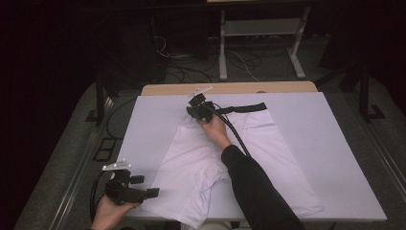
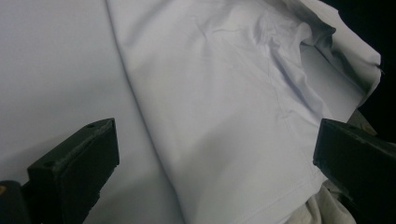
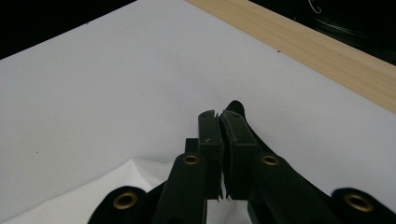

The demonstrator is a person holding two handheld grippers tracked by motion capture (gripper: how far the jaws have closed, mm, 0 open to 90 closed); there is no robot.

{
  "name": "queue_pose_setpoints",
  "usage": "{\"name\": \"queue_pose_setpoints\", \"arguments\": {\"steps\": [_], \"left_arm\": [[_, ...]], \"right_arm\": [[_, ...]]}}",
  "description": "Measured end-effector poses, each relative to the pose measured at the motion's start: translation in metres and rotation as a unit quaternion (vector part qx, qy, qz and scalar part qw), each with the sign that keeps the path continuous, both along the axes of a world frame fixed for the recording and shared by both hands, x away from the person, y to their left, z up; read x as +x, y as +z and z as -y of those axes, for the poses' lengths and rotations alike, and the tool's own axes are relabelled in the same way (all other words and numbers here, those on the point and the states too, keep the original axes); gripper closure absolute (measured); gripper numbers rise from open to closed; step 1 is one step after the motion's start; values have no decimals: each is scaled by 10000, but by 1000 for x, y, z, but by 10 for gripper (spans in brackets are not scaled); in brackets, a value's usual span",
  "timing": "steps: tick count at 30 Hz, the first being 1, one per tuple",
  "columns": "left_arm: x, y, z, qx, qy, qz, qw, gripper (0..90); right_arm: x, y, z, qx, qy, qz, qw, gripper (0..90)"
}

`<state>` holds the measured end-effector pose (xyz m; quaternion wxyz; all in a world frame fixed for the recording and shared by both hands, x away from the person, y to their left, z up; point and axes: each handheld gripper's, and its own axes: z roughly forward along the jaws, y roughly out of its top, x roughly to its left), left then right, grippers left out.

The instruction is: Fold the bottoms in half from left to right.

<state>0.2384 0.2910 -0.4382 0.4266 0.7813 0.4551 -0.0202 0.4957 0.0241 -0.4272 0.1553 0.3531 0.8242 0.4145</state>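
- White shorts [image 1: 201,163]: near hem runs past the high view's bottom edge; the right gripper [image 1: 197,111] and hand cover part of the black waistband [image 1: 244,108].
- Left gripper view: both jaws cut off by the frame edges.

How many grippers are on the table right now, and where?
2. The left gripper is open at the near left corner, beside the white garment. The right gripper is shut on the garment's black waistband at the far edge.
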Motion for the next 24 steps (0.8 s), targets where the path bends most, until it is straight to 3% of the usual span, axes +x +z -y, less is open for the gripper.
{"name": "queue_pose_setpoints", "arguments": {"steps": [7,12,20,24], "left_arm": [[-8,-5,-7,62,9,-175,9998,0],[-14,-3,-10,76,55,-113,9999,142],[-20,-7,-13,261,102,-224,9994,242],[-21,-8,-13,310,135,-229,9992,346]], "right_arm": [[0,0,2,32,-1,-16,10000,858],[0,0,2,58,-7,-43,10000,858],[0,0,2,44,-3,-45,10000,858],[0,-1,2,63,-2,-42,10000,858]]}}
